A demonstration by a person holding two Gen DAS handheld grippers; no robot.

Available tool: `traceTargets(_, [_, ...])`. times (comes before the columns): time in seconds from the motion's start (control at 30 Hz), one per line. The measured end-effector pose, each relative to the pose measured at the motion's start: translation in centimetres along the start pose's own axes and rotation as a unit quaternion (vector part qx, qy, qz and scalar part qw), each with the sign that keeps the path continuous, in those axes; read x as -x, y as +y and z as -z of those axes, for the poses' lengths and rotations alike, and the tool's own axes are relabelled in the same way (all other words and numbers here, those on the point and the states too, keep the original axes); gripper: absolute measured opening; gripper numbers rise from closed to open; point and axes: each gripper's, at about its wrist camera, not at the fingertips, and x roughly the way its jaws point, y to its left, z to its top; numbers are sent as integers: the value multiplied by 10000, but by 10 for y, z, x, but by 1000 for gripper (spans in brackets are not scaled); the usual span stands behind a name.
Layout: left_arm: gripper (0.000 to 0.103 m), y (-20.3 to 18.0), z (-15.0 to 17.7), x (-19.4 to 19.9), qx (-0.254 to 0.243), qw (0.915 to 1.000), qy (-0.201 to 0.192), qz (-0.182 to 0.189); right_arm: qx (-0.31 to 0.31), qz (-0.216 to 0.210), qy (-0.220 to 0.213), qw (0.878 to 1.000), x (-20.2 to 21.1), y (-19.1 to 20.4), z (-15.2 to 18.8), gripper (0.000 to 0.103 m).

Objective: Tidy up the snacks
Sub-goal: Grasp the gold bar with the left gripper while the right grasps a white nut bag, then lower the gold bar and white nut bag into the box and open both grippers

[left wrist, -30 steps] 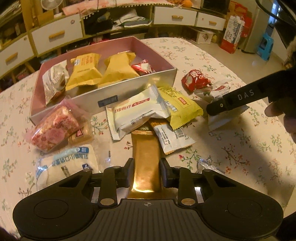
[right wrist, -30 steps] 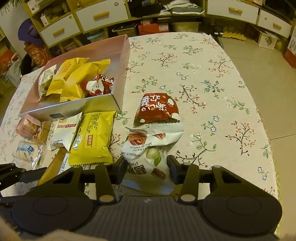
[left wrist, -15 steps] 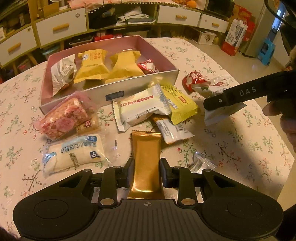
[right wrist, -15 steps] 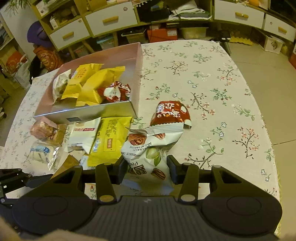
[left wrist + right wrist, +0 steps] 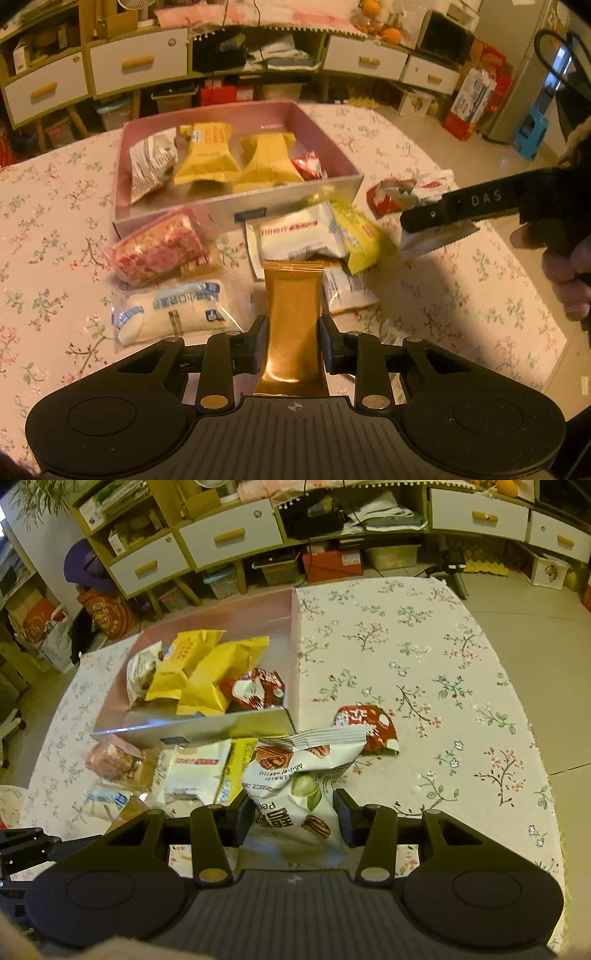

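Note:
My left gripper (image 5: 291, 338) is shut on a gold foil snack bar (image 5: 291, 314), held above the table in front of the pink box (image 5: 236, 210). Inside the box lie yellow packets (image 5: 207, 155), a white packet and a red one. My right gripper (image 5: 295, 812) is shut on a white nut packet (image 5: 299, 775), lifted off the cloth just right of the box (image 5: 295, 638). In the left wrist view the right gripper's finger (image 5: 461, 206) shows at the right with that packet (image 5: 432, 240) under it.
Loose snacks lie in front of the box: a pink packet (image 5: 155, 251), a white roll (image 5: 173, 310), a white packet (image 5: 295, 236), a yellow one (image 5: 362, 240). A red packet (image 5: 365, 723) rests right of the box. Drawers and clutter stand beyond the floral table (image 5: 443, 664).
Both grippers have risen with their packets: the gold bar has come clear of the pile, and the nut packet has lifted off the cloth near the red one.

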Motion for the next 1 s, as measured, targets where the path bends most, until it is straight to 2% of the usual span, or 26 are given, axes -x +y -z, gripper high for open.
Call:
traceTargets(0.4, [26,18,-21,15,351,9982,-451,-164,-22,-129,-234,9996,1,19,-15,43])
traceTargets(0.6, [26,32,-43,16,618,9952,-702,-288,-152,-264,-371,9988,-7,24,-27,43])
traceTargets(0.83, [26,52,-69,-6,856,9932,-665,-418,-375,-369,-488,9974,-21,24,-45,43])
traceTargets(1.0, [26,65,-86,-25,861,9933,-474,-603,-515,-427,-499,9965,-30,23,-56,43])
